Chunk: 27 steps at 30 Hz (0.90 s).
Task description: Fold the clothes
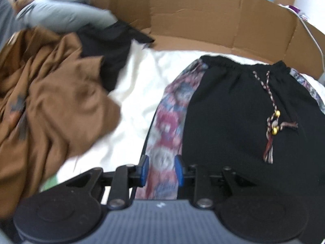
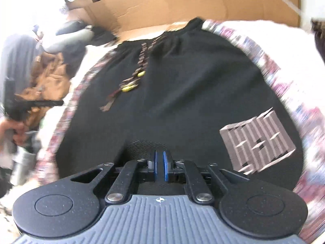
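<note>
On a white wrinkled sheet (image 1: 140, 77), one pair of black knit shorts (image 1: 239, 109) lies flat, with two patterned red-and-blue side stripes, one braided drawstring (image 1: 270, 109) carrying two yellow beads, and one brown blocky square print (image 2: 258, 140). Left of the shorts sit one crumpled brown garment (image 1: 50, 101), one black garment (image 1: 109, 52) and one grey garment (image 1: 65, 14). Behind them stands a creased brown cardboard wall (image 1: 203, 14). The left hand-held gripper (image 1: 161, 170) is spread over the left stripe. The right hand-held gripper (image 2: 161, 165) is nearly pressed together over black fabric; whether it pinches cloth is unclear.
</note>
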Tool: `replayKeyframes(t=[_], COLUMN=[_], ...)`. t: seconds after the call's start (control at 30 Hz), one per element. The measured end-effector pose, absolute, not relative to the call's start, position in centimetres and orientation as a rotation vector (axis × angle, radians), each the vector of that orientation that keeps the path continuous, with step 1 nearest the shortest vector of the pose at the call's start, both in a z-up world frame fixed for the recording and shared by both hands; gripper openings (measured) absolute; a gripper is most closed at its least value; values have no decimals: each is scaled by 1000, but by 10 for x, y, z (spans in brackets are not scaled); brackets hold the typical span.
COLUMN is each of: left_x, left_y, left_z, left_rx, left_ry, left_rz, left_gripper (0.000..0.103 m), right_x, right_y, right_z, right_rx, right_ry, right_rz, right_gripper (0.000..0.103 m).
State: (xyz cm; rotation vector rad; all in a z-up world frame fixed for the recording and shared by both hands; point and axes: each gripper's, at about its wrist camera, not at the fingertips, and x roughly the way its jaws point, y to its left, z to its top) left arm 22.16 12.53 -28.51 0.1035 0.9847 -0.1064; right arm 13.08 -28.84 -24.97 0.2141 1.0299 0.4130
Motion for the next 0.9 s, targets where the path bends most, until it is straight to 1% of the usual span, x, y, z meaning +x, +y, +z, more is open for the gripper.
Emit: replayKeyframes(t=[0.1,0.27,0.4,0.47,0.5,0.57,0.63,0.7,0.73,0.9], left_x=[241,264,265,263,262,258,255,252,250,253], left_y=[116,105,112,115,116,118,120,120,120,111], left_z=[-293,-322,-332,-335,-335,-335,-334,-329,-325,-301], left_rx=[114,146,145,178,193,212,233,244,239,196], left_ry=[965,1020,1044,1049,1049,1047,1045,1044,1039,979], left_rz=[-140,-158,-124,-93,-78,-59,-42,-30,-31,-105], left_gripper=[30,29,28,24,20,16,12,11,11,13], right_x=[150,174,180,182,184,187,189,192,193,199], right_y=[-304,-332,-350,-360,-364,-374,-383,-392,-395,-384], right_z=[-255,-266,-276,-280,-282,-287,-292,-296,-296,-271], right_rx=[147,100,85,78,74,67,59,52,44,33], right_ry=[1010,998,1014,1022,1026,1034,1041,1049,1050,996], right_rz=[349,223,155,122,105,71,37,3,-15,46], right_gripper=[6,6,6,6,7,8,5,4,6,5])
